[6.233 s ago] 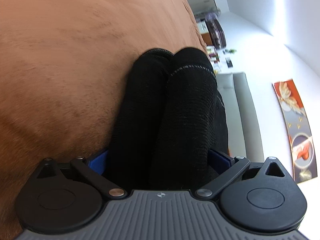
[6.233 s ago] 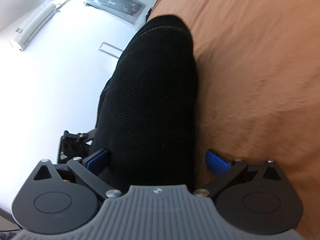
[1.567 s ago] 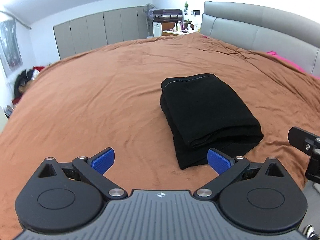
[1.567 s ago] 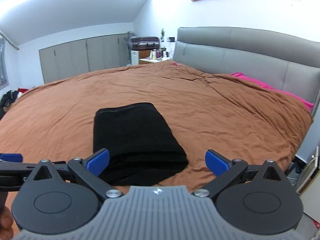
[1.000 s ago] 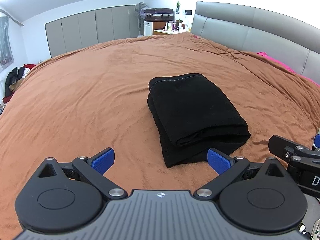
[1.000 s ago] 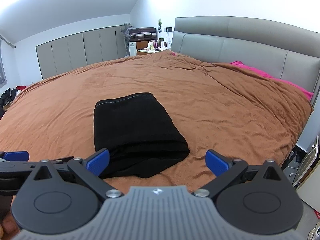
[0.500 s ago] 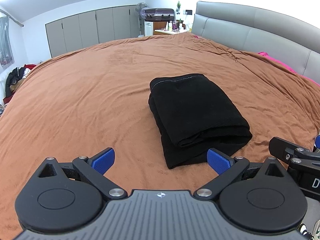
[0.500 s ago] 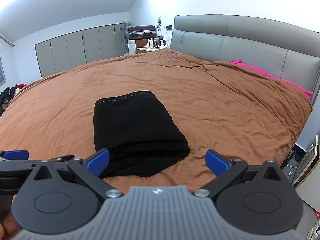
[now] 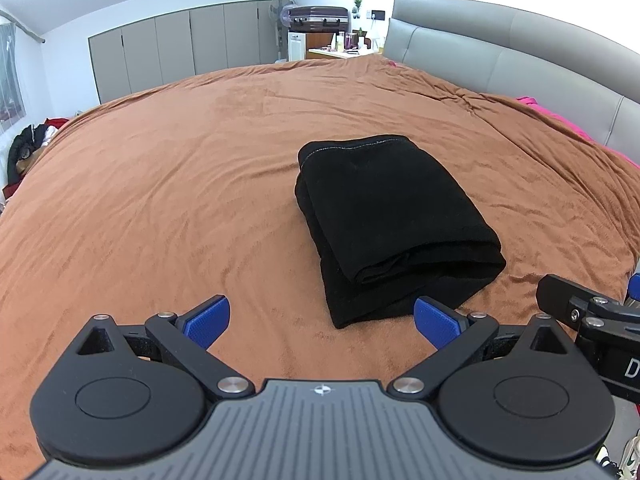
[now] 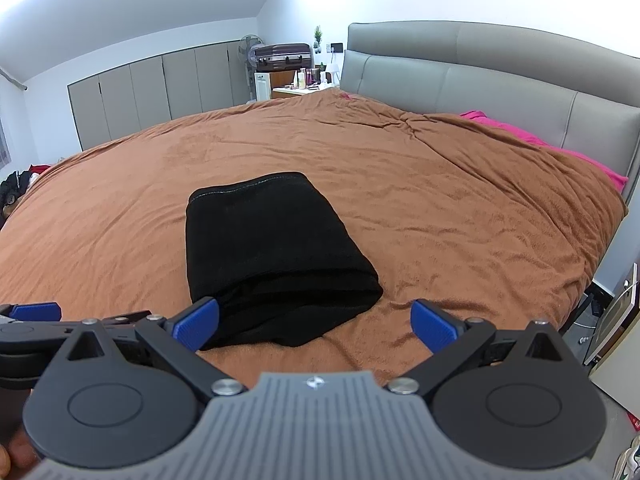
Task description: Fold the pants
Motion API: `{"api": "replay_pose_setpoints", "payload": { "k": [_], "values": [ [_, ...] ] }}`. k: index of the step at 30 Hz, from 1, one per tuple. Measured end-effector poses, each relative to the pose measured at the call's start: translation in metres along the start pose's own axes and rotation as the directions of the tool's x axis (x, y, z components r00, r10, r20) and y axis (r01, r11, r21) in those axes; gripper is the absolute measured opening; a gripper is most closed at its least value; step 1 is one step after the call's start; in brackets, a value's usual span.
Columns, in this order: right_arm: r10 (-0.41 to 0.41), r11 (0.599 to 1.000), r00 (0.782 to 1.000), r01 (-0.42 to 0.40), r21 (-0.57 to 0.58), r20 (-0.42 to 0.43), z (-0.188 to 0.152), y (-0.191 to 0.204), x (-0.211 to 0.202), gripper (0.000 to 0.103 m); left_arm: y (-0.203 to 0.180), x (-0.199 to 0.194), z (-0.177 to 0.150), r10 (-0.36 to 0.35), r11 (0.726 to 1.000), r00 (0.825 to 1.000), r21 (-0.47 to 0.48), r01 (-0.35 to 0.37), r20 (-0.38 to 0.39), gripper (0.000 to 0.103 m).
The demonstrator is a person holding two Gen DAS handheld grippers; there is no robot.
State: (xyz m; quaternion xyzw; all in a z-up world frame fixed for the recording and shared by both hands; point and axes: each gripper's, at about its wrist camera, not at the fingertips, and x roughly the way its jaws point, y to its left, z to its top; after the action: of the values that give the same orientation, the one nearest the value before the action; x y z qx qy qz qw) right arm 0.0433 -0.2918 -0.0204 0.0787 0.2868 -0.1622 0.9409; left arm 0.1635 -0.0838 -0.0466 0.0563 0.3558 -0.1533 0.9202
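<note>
Pants (image 9: 384,216) lie folded compactly mid-frame on the bedspread (image 9: 160,184); both the left gripper (image 9: 322,318) and right gripper (image 10: 314,320) gape empty, so folding looks finished.

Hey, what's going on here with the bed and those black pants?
A person is folding pants with a handheld gripper in each hand. The black pants lie in a compact folded stack on the brown bedspread. The left gripper and the right gripper are both open, empty and held back from the stack, touching nothing. From how things lie, the folding looks finished.
</note>
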Motion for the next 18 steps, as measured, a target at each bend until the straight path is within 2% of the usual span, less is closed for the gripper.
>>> {"api": "replay_pose_setpoints", "payload": {
  "k": [18],
  "values": [
    [0.0, 1.0, 1.0, 0.0, 0.01, -0.026, -0.0021, -0.0001, 0.0074, 0.098, 0.0017, 0.0047, -0.0016, -0.001, 1.0, 1.0, -0.002, 0.001, -0.016, 0.103]
  ]
}}
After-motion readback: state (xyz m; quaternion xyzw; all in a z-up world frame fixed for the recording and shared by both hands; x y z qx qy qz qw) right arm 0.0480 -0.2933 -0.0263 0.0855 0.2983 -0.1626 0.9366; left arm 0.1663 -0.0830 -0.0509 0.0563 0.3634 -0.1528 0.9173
